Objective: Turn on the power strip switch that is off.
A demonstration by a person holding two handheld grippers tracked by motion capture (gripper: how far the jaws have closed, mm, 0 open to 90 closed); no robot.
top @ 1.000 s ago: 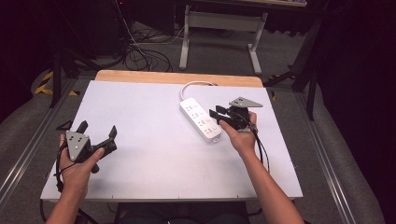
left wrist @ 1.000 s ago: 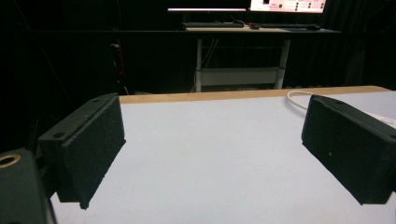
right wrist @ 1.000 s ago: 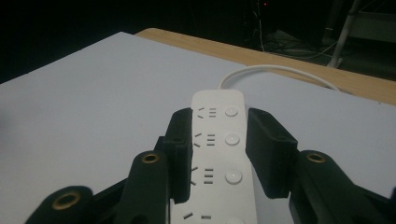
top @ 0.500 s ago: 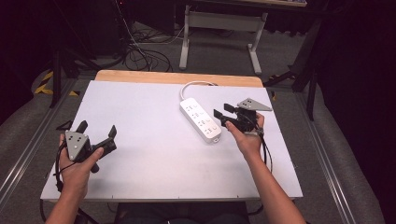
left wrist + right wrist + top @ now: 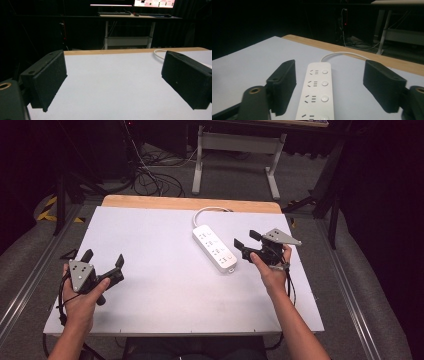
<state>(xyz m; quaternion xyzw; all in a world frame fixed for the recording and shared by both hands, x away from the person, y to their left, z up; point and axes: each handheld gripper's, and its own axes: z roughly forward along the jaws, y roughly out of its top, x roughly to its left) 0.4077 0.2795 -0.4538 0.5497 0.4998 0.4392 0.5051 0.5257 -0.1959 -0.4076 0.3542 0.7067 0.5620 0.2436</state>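
A white power strip (image 5: 215, 248) with several sockets lies flat on the white table top (image 5: 160, 310), right of centre, and its white cable (image 5: 212, 211) loops toward the far edge. My right gripper (image 5: 246, 239) is open just right of the strip, apart from it, jaws pointing left at it. In the right gripper view the strip (image 5: 317, 92) runs up between the two spread jaws of the right gripper (image 5: 332, 85). My left gripper (image 5: 104, 258) is held open at the near left, nothing between its jaws. In the left gripper view the left gripper (image 5: 115, 82) faces bare table top, with the cable (image 5: 158, 53) at the right.
A wooden strip (image 5: 190, 203) borders the table's far edge. Beyond it are a white desk frame (image 5: 235, 150) and floor cables (image 5: 150, 175). Metal rails (image 5: 355, 300) run along both sides of the table.
My right gripper has drawn back a little to the right, away from the power strip, still open. The left gripper has not moved.
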